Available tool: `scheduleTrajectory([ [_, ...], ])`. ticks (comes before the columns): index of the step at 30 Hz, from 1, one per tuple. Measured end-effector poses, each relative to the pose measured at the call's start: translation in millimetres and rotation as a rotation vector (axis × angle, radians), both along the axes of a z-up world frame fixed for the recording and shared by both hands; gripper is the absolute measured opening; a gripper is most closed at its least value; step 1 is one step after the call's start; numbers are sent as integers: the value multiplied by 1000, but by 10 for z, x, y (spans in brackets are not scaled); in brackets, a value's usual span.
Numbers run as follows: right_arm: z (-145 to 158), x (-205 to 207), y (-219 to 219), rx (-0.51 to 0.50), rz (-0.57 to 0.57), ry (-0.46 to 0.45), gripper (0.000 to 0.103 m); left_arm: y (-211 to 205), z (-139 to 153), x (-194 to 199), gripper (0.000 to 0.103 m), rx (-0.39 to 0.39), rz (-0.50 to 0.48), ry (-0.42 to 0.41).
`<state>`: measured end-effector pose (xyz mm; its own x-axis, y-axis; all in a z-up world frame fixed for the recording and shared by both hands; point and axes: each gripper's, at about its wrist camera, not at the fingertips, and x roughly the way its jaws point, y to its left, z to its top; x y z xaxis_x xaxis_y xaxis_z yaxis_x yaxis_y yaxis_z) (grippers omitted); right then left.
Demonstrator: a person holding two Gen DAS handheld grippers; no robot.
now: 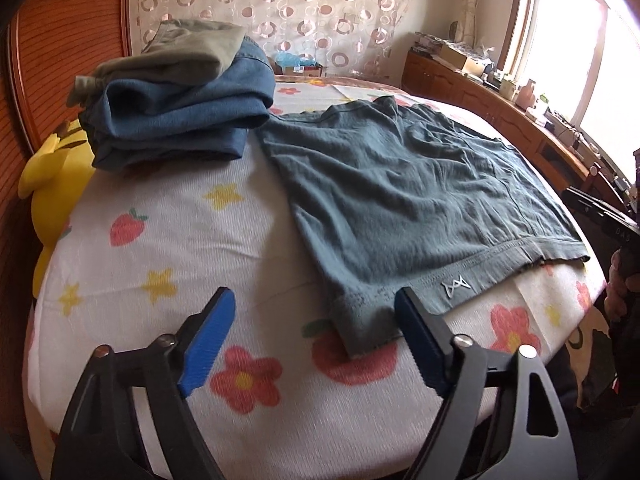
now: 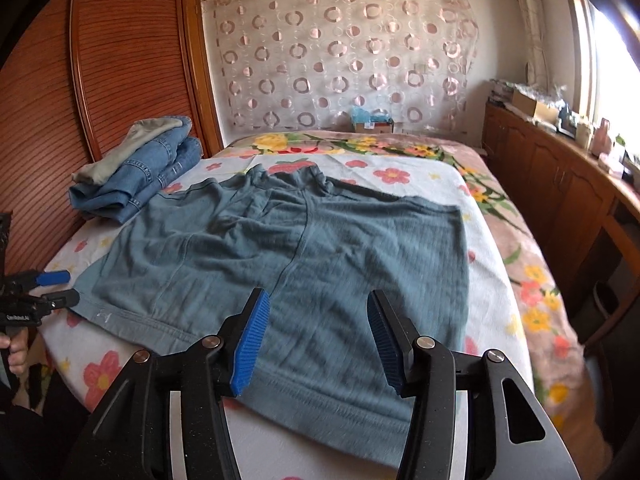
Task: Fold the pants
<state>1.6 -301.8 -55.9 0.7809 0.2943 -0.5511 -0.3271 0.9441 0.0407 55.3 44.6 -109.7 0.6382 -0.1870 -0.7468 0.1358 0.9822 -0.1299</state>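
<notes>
A pair of grey-blue shorts (image 1: 400, 188) lies spread flat on the flowered bed sheet (image 1: 168, 248); it also shows in the right wrist view (image 2: 304, 256). The waistband with a small white logo (image 1: 454, 289) faces me. My left gripper (image 1: 312, 300) is open and empty, just above the near left corner of the waistband. My right gripper (image 2: 318, 302) is open and empty, hovering over the near right part of the shorts. The left gripper also shows in the right wrist view (image 2: 60, 286) at the left edge of the shorts.
A stack of folded jeans and grey pants (image 1: 176, 104) sits at the far left of the bed, also in the right wrist view (image 2: 140, 168). A yellow plush toy (image 1: 52, 184) lies by the wooden headboard (image 1: 60, 48). A wooden cabinet (image 2: 560, 184) runs along the right.
</notes>
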Motion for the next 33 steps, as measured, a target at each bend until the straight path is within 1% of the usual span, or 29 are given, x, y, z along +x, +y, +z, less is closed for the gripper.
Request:
scheduleTrajectory([
  [4,42,47,90,-26,13,9,53,-2,-4,-33,69,-12,-4,-5],
  [5,57,50,124,-30,18,9,53,-2,-4,-39,65,-17,-4,-8],
  [10,88,4,189,-43,32,0,53,-44,-32,-39,58,-9,-12,-7],
  [12,89,11,212,-44,34,-2,53,-52,-32,-52,52,-12,-17,-11],
  [13,86,5,212,-43,37,-2,53,-51,-33,-55,51,-14,-19,-11],
  [15,69,-1,203,-38,40,1,53,-59,-32,-59,43,-14,-24,-13],
  [16,60,-6,202,-37,42,2,53,-58,-28,-63,41,-17,-27,-14],
  [17,46,-17,205,-35,42,3,53,-57,-26,-64,36,-24,-31,-15],
  [19,24,-5,196,-33,40,9,53,-72,-30,-61,31,-30,-37,-16],
  [20,12,-1,185,-32,39,13,53,-83,-29,-62,25,-33,-44,-15],
  [22,-6,7,164,-31,36,17,53,-112,-16,-65,20,-27,-44,-23],
  [23,-17,13,148,-29,33,20,53,-127,-5,-64,14,-23,-47,-28],
  [26,-26,22,162,-24,30,26,53,-161,48,-54,10,-20,-53,-37],
  [33,-74,11,114,-6,32,31,53,-309,253,4,9,-13,-86,-75],
])
